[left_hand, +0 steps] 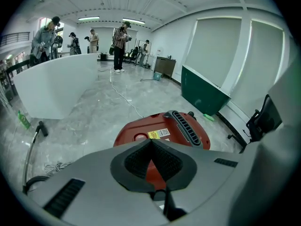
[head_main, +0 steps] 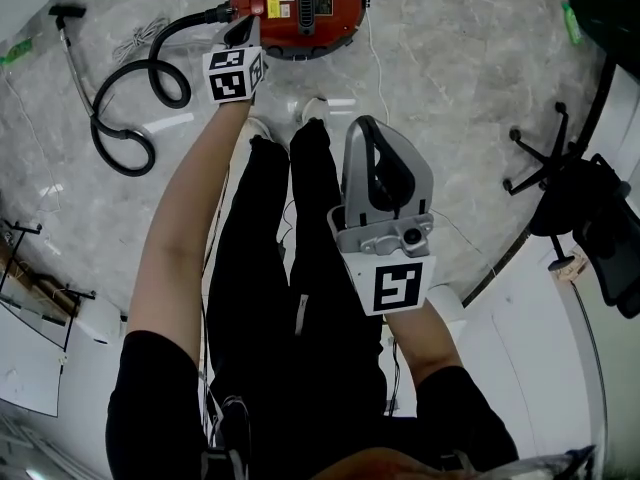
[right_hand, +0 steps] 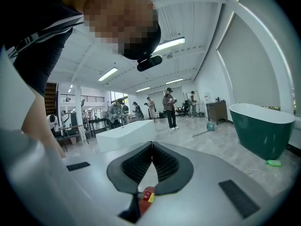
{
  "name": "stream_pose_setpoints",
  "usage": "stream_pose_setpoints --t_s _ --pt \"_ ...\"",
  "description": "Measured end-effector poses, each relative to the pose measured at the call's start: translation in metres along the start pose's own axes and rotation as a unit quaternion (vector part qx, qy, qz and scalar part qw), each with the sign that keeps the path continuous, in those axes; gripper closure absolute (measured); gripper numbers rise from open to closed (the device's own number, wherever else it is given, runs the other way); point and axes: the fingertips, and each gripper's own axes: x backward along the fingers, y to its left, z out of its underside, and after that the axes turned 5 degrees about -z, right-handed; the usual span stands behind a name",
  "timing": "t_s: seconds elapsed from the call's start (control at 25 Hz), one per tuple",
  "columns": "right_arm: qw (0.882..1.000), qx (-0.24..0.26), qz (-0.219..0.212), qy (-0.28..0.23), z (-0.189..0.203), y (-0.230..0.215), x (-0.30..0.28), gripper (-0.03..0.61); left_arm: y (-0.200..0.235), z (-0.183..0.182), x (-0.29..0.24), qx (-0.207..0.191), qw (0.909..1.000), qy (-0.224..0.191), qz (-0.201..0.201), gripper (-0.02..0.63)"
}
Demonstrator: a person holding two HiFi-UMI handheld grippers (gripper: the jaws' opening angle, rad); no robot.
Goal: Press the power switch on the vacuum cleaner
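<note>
The left gripper [left_hand: 150, 142], fingers together, points at the vacuum cleaner [left_hand: 136, 128]; whether they touch is unclear. The right gripper [right_hand: 151, 145] also has its fingers together.

Left hand-held gripper [head_main: 243, 34] closed, arm [head_main: 185, 208] outstretched, right hand-held gripper [head_main: 366, 124] closed, near body

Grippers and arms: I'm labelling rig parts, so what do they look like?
The left gripper and the right gripper are smooth grey shells with black ribbed pads and dark rectangular slots on top. Each carries a white cube printed with black square markers. The person wears black short sleeves.
</note>
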Motion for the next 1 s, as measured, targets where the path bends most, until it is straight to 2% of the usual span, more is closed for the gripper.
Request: stream_pose_setpoints --t_s 0.2,0.36,0.52,0.8,0.88,1.0 --pt "1.000 -0.003 0.007 0.010 0.008 -0.001 -0.003 0.560 -0.003 0.005 -0.014 0.018 0.9996 0.013 0.016 0.595" --pt "1.000 -0.015 0.006 0.004 0.007 0.000 -0.001 0.560 0.005 0.007 -0.018 0.031 0.9993 0.019 0.010 0.595" --pt "1.000 -0.016 0.009 0.003 0.007 0.001 0.002 0.560 0.005 0.001 -0.019 0.051 0.9985 -0.007 0.017 0.595" --pt "0.999 -0.018 0.021 0.018 0.025 -0.005 0.010 0.560 0.002 0.013 -0.025 0.010 0.9995 0.025 0.018 0.595" --pt "0.999 -0.015 0.024 0.021 0.028 -0.010 0.013 0.560 0.008 0.015 -0.025 0.012 0.9992 0.032 0.018 0.594" --pt "0.999 -0.003 0.027 0.026 0.029 -0.017 0.017 0.560 0.007 0.015 -0.027 0.029 0.9980 0.034 0.045 0.595"
